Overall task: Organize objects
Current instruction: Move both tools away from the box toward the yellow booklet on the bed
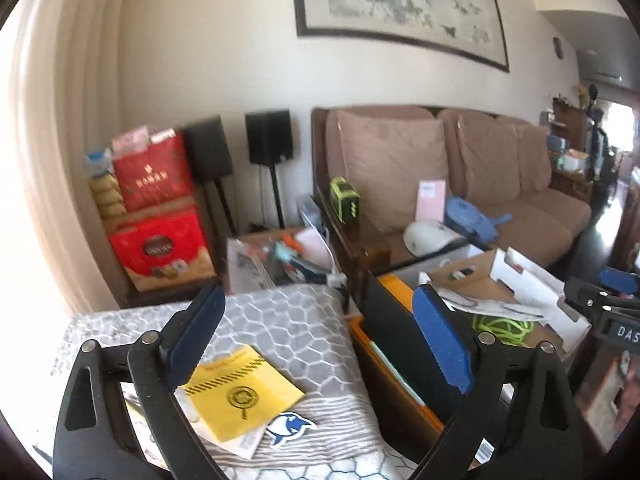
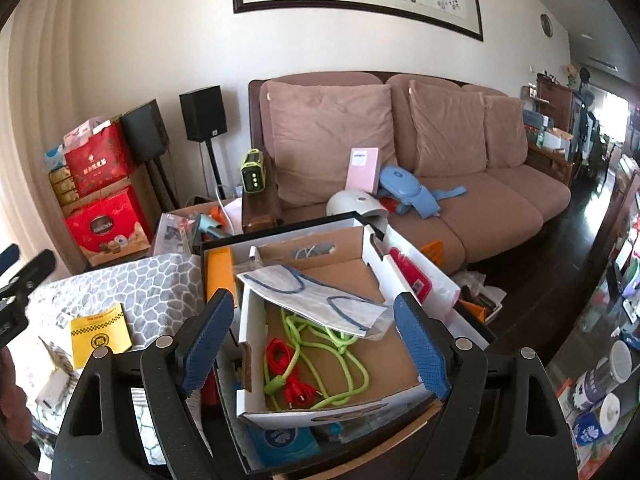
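From the left wrist camera, the left gripper (image 1: pixel 316 344) has its blue-padded jaws spread wide with nothing between the pads. Below and between them a yellow booklet (image 1: pixel 242 394) with black hazard stripes and a round magnifier emblem lies on a grey honeycomb-patterned cloth (image 1: pixel 280 320); its print is too blurred to read. A blue-and-white shark sticker (image 1: pixel 291 427) lies just beside the booklet's lower corner. Behind the right jaw stands an orange-edged box (image 1: pixel 394 396), and beyond it a cardboard box (image 1: pixel 524 280) holding a green cord (image 1: pixel 502 328). At the far right edge the right gripper (image 1: pixel 608 300) shows, with the letters "DAS" on it. Far ahead to the left, red gift boxes (image 1: pixel 156 216) carry gold lettering that cannot be made out. From the right wrist camera, the right gripper (image 2: pixel 316 344) is likewise spread and empty, hanging over the open cardboard box (image 2: pixel 340 268). Between the jaws lie the green cord (image 2: pixel 320 356) tangled with a red cable (image 2: pixel 288 372), and a white face mask (image 2: pixel 316 296) with blue ear loops above them. The yellow booklet (image 2: pixel 100 334) lies left of the left jaw. A brown sofa (image 2: pixel 440 152) stands beyond.
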### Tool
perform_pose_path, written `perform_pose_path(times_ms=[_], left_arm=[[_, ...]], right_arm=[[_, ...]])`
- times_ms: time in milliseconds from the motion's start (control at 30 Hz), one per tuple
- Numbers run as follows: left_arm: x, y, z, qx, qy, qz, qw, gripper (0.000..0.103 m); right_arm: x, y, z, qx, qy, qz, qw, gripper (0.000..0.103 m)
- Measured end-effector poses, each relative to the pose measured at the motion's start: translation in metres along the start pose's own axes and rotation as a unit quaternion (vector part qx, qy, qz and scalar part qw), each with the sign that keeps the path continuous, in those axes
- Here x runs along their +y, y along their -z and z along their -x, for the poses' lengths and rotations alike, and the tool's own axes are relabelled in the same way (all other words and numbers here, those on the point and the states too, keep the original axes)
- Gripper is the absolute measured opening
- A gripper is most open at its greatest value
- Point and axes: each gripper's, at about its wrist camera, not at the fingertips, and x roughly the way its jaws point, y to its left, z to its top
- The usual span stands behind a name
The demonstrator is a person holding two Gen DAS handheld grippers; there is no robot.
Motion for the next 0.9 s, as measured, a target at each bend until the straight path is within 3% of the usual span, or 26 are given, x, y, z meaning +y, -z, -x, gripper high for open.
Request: perform_pose_path(times_ms=[100,300,600,900], left_arm=[[0.011,0.000,0.010,-0.015,-0.001,0.016,0.9998,0.095],[0.031,0.003,0.011,-0.003,-0.008,0.046,0.9989,0.095],[0.035,0.022,0.008,0.026,-0.025,0.026,0.9990,0.095],[0.051,0.032,0.007,0.044,-0.018,0.041,0.9980,0.095]], right_arm=[[0.000,0.000,0.006,-0.004,-0.002,-0.001,1.000,0.084],[0.009,0.001,0.016,-0.008,-0.011,0.006,1.000,0.084],[0.029,0.007,0.029,-0.022,-0.021,0.022,0.999,0.084],[0.044,0.009,0.042,-0.035,-0.043,0.032,0.998,0.084]])
